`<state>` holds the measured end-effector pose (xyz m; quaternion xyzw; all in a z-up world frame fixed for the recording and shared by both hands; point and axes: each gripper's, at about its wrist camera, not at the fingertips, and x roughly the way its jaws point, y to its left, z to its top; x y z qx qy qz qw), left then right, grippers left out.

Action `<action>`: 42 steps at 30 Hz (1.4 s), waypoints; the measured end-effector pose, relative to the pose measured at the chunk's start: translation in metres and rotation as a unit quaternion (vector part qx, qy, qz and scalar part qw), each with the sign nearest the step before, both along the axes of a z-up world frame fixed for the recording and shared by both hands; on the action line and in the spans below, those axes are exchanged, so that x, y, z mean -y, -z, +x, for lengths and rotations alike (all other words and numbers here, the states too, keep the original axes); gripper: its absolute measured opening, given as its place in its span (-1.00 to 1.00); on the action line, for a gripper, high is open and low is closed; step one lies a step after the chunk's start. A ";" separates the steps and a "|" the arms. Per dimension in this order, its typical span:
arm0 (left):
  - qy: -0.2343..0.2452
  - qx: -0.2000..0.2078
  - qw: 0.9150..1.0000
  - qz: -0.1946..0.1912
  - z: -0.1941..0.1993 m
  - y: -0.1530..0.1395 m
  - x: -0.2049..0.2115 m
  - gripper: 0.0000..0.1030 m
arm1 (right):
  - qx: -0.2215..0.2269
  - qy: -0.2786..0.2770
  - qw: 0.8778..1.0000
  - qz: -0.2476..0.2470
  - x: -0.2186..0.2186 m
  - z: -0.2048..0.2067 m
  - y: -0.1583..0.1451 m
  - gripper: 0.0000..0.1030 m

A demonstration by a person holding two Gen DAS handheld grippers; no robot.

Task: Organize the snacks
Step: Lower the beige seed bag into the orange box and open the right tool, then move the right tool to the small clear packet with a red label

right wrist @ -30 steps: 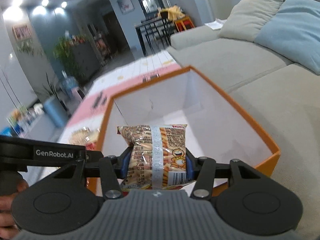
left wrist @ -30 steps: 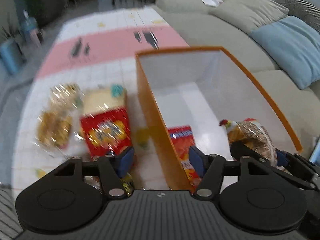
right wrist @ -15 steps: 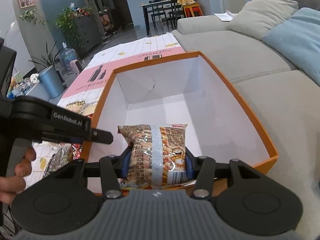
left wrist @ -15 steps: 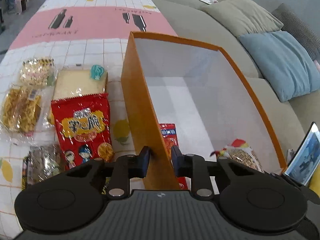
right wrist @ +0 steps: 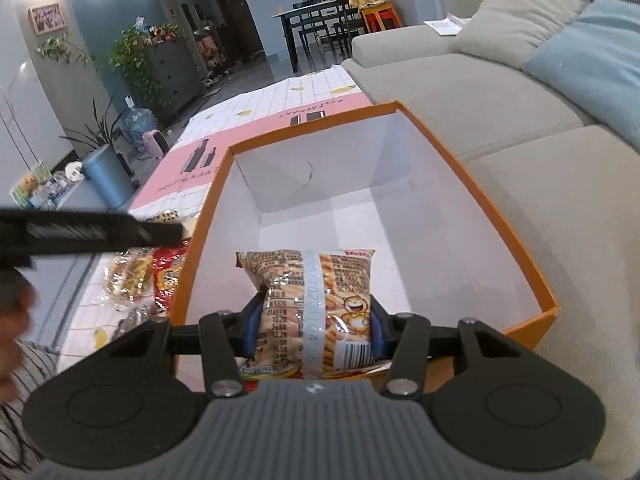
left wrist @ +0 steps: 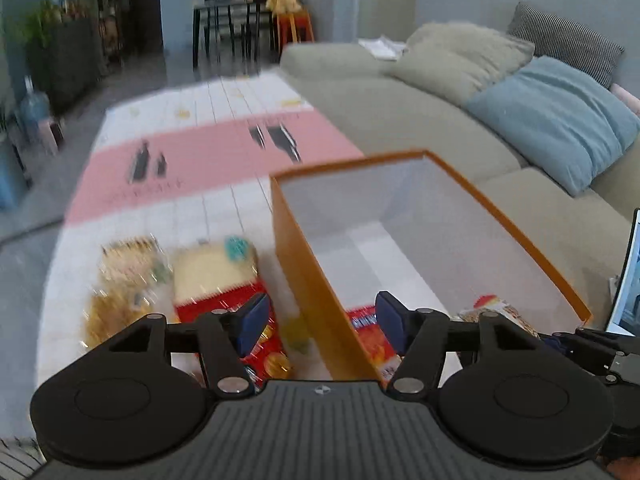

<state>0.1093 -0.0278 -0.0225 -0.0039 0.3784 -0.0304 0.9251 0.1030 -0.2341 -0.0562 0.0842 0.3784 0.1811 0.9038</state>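
An orange box with a white inside [left wrist: 308,280] [right wrist: 508,240] stands on the tablecloth next to the sofa. My left gripper [left wrist: 322,322] is open and straddles the box's near left wall without gripping it. A red snack pack [left wrist: 370,344] lies inside the box. My right gripper [right wrist: 314,330] is shut on a tan snack bag with a cartoon figure [right wrist: 316,300], held over the near end of the box. That bag also shows in the left wrist view [left wrist: 506,316]. Loose snacks lie left of the box: a red bag [left wrist: 264,340], a pale yellow pack [left wrist: 214,276], clear-wrapped yellow packs [left wrist: 116,304].
A grey sofa [right wrist: 480,92] with beige and blue cushions [left wrist: 556,120] runs along the right of the box. A pink and white checked cloth [left wrist: 192,160] covers the table. A tablet edge [left wrist: 626,280] stands at the far right. Plants, a bin and a dining set stand behind.
My left gripper has opened off the box's left wall and pulled back and tilted up. My right gripper keeps its hold on the tan snack bag over the box.
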 end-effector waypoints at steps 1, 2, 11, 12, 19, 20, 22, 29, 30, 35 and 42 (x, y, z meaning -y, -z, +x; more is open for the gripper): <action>-0.002 0.000 1.000 -0.001 -0.001 -0.001 -0.003 0.40 | 0.002 0.001 1.000 -0.007 -0.002 0.000 0.000 -0.04; -0.008 -0.004 1.000 -0.008 -0.001 -0.001 -0.007 0.40 | 0.005 0.003 1.000 -0.013 -0.004 0.000 0.001 -0.04; -0.034 -0.023 0.999 -0.030 -0.003 -0.004 -0.026 0.40 | 0.019 0.000 0.999 -0.032 -0.013 -0.004 0.002 0.51; -0.035 -0.019 0.999 -0.028 -0.005 -0.006 -0.028 0.40 | 0.019 0.002 0.999 -0.028 -0.012 -0.004 0.001 0.53; -0.064 -0.010 0.998 -0.014 -0.015 -0.026 -0.053 0.42 | 0.036 0.054 0.998 0.023 -0.014 -0.010 -0.028 0.56; -0.071 -0.009 0.997 -0.012 -0.017 -0.029 -0.059 0.42 | 0.045 0.056 0.996 0.047 -0.017 -0.015 -0.037 0.60; -0.081 -0.010 0.997 -0.010 -0.021 -0.030 -0.074 0.42 | 0.055 0.046 0.994 0.087 -0.025 -0.021 -0.049 0.68; -0.119 -0.033 0.992 -0.029 -0.037 -0.013 -0.125 0.42 | 0.058 -0.022 0.991 0.121 -0.078 -0.046 -0.069 0.68; -0.120 -0.036 0.992 -0.035 -0.038 -0.010 -0.129 0.42 | 0.058 -0.029 0.990 0.126 -0.082 -0.050 -0.068 0.68; -0.109 -0.062 0.990 -0.060 -0.033 0.004 -0.146 0.42 | 0.064 -0.027 0.989 0.128 -0.090 -0.077 -0.046 0.66; -0.102 -0.105 0.987 -0.067 -0.034 0.023 -0.155 0.42 | -0.003 -0.025 0.998 0.063 -0.110 -0.092 -0.008 0.60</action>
